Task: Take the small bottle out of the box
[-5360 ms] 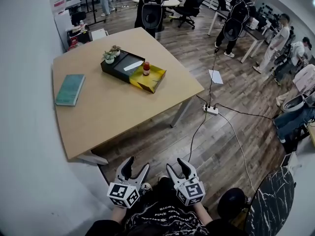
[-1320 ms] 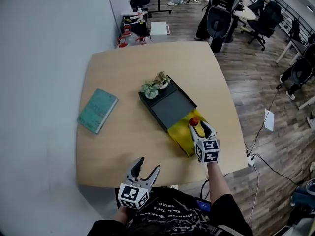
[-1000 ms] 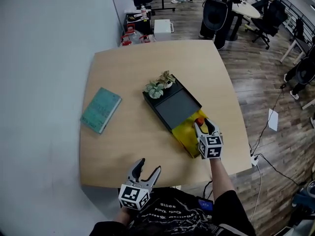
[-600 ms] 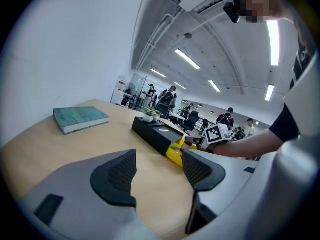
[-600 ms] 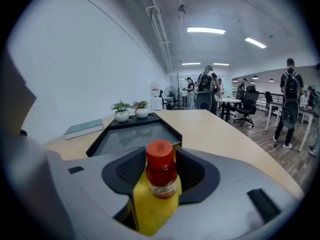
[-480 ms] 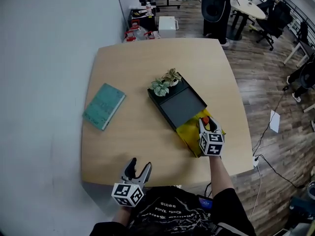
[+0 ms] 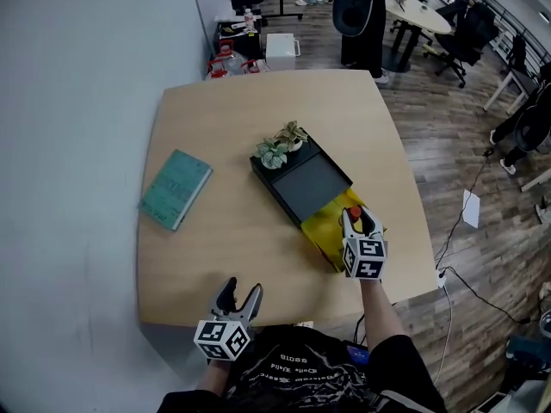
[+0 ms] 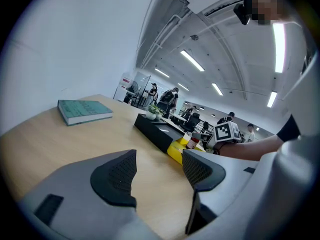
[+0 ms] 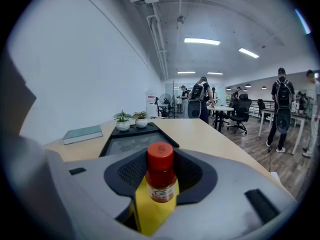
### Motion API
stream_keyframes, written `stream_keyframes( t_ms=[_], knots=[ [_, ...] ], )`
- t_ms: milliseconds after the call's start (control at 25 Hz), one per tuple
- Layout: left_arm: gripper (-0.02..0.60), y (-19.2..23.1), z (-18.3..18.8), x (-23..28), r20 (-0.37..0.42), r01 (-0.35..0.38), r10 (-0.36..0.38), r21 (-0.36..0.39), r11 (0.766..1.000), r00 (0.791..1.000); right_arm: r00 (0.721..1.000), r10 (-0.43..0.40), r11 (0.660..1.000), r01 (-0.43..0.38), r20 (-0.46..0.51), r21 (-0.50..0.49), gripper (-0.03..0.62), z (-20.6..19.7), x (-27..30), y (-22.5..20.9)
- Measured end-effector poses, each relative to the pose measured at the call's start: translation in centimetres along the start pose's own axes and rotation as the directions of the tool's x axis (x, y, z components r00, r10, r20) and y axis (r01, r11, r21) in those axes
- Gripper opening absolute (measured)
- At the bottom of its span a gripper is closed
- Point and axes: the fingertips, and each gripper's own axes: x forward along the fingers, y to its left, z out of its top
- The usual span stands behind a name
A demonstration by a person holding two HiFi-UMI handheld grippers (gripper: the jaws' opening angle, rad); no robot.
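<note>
Small bottle (image 9: 161, 176), reddish-brown glass or plastic with a red screw cap and a pale label: it stands upright between the jaws of the right gripper (image 7: 359, 220), at the far end of the open yellow box (image 7: 320, 235). The jaws have just been closing, and the pads now look to be pressed on both sides of the bottle just under the cap. I read that as a grasp.

Step in hand: securing the grip, with the lift out of the box about to start or barely begun. The next move calls for a straight rise until the bottle's base clears the yellow wall, then a carry sideways to bare wooden table (image 7: 250, 110). Keep it upright, since a high grip near the cap could let the body swing.

Left gripper (image 7: 238, 294): jaws released, nothing between them. It is held low over the near table edge, well apart from the box.

Other items are a flat black tray (image 7: 301, 183) touching the box's far side, two small potted plants (image 7: 281, 144) at the tray's far end, and a teal book (image 7: 175, 189) off to the left.

Hard to make out:
- The bottle's base is hidden behind the box wall and the jaws, so I cannot tell whether it rests on the box floor or is already raised.
- From the head view only the red cap shows.
- The label print is too small to read.
</note>
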Motion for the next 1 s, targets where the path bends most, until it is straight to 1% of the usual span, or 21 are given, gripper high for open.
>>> stream_keyframes(
  t_ms=[320, 560, 680, 1000],
  knots=[
    [0.295, -2.1, -0.4, -0.3, 0.013, 0.063, -0.063, 0.014, 0.998, 0.998, 0.998, 0.043, 0.999, -0.042, 0.044, -0.021, 0.16, 2.2, -4.0, 1.6],
    [0.296, -3.4, -0.8, -0.7, 0.021, 0.096, -0.096, 0.026, 0.995, 0.995, 0.994, 0.077, 0.992, -0.069, 0.072, -0.107, 0.16, 3.3, -6.9, 3.7],
    [0.295, -4.0, -1.1, -0.9, 0.024, 0.106, -0.107, 0.032, 0.994, 0.994, 0.992, 0.089, 0.99, -0.078, 0.091, -0.121, 0.16, 3.7, -8.6, 4.7],
    [0.296, -6.4, -1.1, -1.8, 0.035, 0.152, -0.156, 0.092, 0.984, 0.987, 0.985, 0.118, 0.987, -0.103, 0.122, -0.123, 0.16, 3.8, -13.2, 6.4]
  ],
)
